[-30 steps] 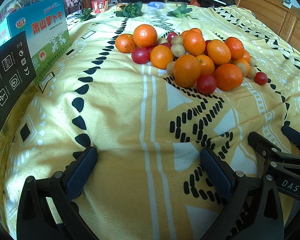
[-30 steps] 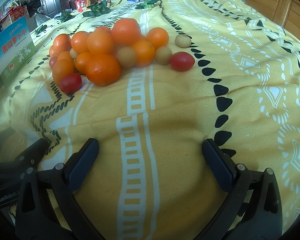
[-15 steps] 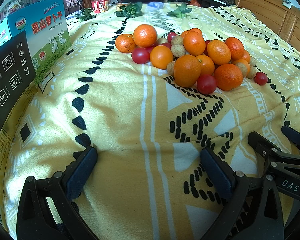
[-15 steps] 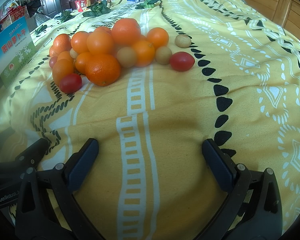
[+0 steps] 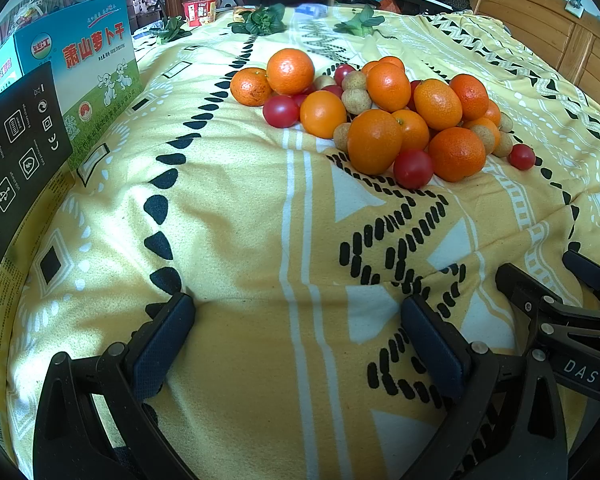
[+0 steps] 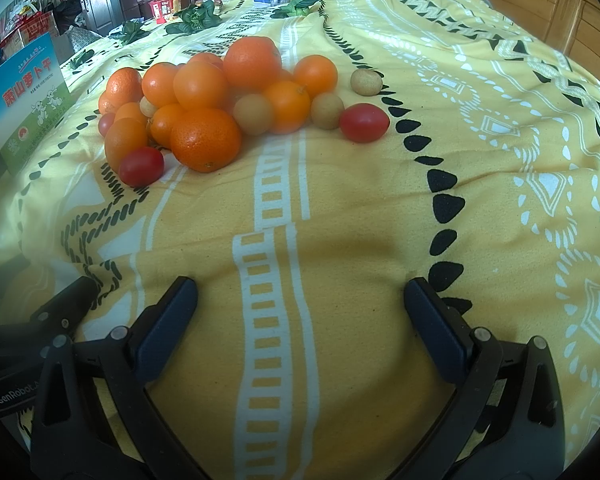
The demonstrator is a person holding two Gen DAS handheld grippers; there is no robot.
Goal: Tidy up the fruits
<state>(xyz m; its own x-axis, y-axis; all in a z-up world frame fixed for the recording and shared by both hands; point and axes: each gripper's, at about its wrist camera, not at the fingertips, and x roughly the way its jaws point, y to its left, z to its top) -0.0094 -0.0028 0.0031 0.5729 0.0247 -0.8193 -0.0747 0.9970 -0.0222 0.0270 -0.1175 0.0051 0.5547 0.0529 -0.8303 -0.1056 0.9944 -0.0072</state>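
Observation:
A heap of fruit lies on a yellow patterned bedspread (image 5: 240,208): several oranges (image 5: 374,141) (image 6: 205,139), red cherry tomatoes (image 5: 413,168) (image 6: 364,123) and small tan longans (image 5: 356,101) (image 6: 365,81). My left gripper (image 5: 296,332) rests low on the cloth, well short of the heap, open and empty. My right gripper (image 6: 300,312) also stands open and empty near the cloth, with the heap ahead and to its left. Each gripper's body shows at the edge of the other's view.
A blue and green printed carton (image 5: 96,68) and a black box (image 5: 16,140) stand along the left edge. Green leafy vegetables (image 5: 260,22) and a red tub (image 5: 198,10) sit at the far end. A wooden headboard (image 5: 548,36) rises at the right.

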